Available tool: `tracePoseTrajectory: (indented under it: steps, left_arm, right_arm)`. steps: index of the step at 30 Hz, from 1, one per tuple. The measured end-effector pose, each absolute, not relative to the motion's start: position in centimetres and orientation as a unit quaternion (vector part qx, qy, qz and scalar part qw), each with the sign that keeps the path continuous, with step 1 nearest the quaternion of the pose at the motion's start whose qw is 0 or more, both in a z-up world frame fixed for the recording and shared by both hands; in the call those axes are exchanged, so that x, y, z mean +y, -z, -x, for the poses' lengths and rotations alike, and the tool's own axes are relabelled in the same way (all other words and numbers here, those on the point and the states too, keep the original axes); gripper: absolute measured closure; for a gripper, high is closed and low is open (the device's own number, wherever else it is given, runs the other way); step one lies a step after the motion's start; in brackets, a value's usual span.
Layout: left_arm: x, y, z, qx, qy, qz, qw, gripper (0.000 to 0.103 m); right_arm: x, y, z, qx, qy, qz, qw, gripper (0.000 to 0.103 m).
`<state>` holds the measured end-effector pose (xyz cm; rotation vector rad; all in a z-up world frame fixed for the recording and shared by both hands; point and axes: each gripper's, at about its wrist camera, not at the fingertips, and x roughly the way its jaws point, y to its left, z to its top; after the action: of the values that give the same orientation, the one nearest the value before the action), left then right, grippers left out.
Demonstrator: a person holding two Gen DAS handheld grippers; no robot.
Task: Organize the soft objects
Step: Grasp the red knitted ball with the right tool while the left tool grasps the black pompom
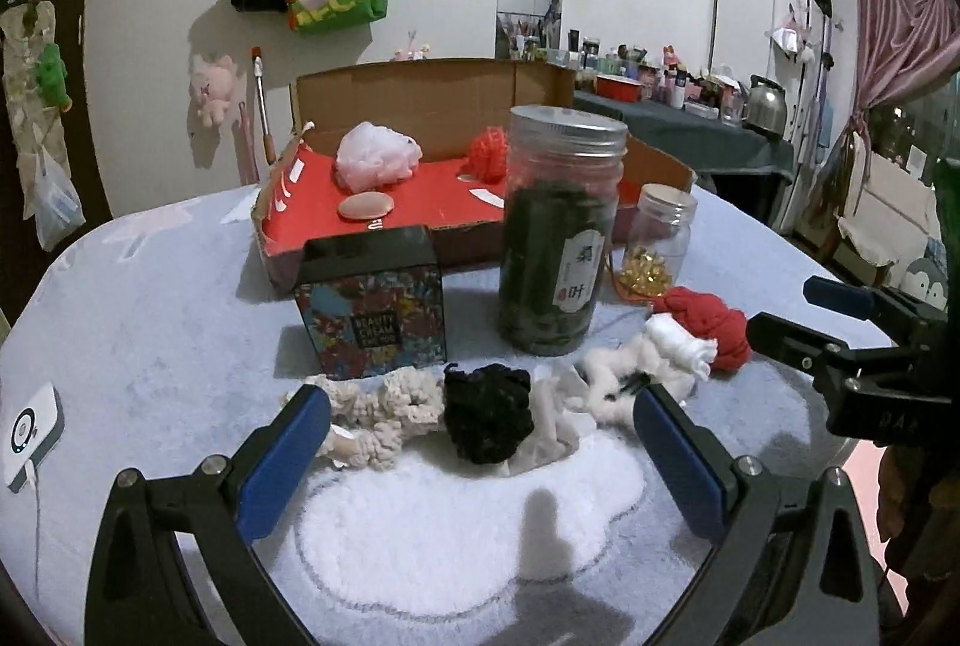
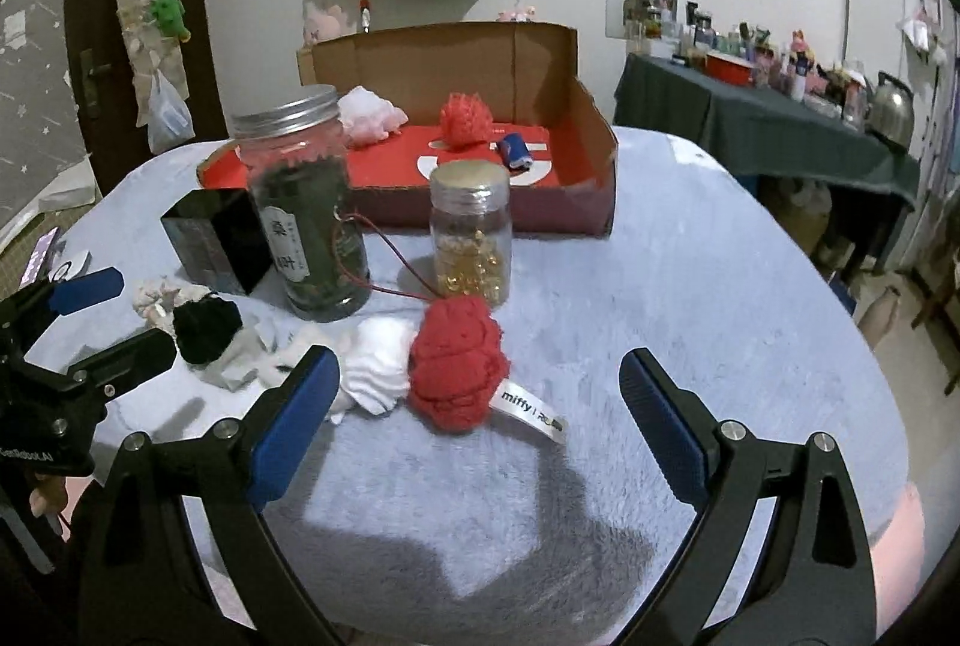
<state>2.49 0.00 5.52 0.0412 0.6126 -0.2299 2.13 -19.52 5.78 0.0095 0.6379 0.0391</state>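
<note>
The desk (image 2: 690,286) is draped in a pale blue fleece cover, and at its far side sits an open cardboard box (image 2: 480,57) with a red floor. Inside it lie a pink puff (image 1: 375,156) and a red knitted ball (image 2: 466,119). In front of the box stand a tall jar of dark leaves (image 1: 555,232), a patterned black box (image 1: 372,307) to its left, and a small jar of gold bits (image 2: 472,232) to its right.

Along the near edge runs a row of soft things: a beige chenille piece (image 1: 384,412), a black scrunchie (image 1: 489,415) resting on a grey cloth (image 1: 555,424), a white fluffy piece (image 2: 375,373), and touching it a red knit bundle (image 2: 459,370) with a white label.

The left tongs (image 1: 477,442) are spread wide, either side of the black scrunchie, holding nothing. The right tongs (image 2: 480,409) are spread too, just short of the red knit bundle.
</note>
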Motion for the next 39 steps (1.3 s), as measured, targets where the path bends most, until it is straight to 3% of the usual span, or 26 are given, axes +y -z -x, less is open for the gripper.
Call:
tracePoseTrajectory:
  steps: [5,13,17,19,21,23,39]
  left_arm:
    - [-0.1,-5.3,-2.9,0.302,0.11,-0.027,0.946,0.002]
    - [-0.2,-4.6,-4.2,0.322,0.121,-0.036,0.938,0.019]
    - [-0.5,-4.4,-4.6,0.329,0.13,-0.042,0.935,0.03]
    - [-0.8,-4.2,-4.9,0.336,0.142,-0.049,0.93,0.052]
    - [-1.0,-3.8,-5.2,0.349,0.153,-0.052,0.923,0.075]
    - [-1.0,-3.8,-5.3,0.35,0.155,-0.053,0.922,0.075]
    - [-0.6,-6.0,-5.4,0.34,0.174,-0.044,0.923,0.079]
  right_arm:
    - [-20.2,-5.2,-2.8,0.327,-0.025,-0.022,0.945,0.008]
    - [-21.0,-4.6,-4.3,0.336,-0.042,-0.04,0.94,0.012]
    - [-21.7,-4.0,-5.3,0.348,-0.055,-0.06,0.934,0.027]
    - [-21.9,-3.4,-5.9,0.358,-0.065,-0.071,0.929,0.033]
    - [-22.1,-2.7,-6.5,0.372,-0.083,-0.086,0.921,0.057]
    - [-22.4,-2.3,-6.8,0.381,-0.12,-0.114,0.909,0.072]
    - [-21.7,-4.8,-5.9,0.351,-0.135,-0.112,0.92,0.072]
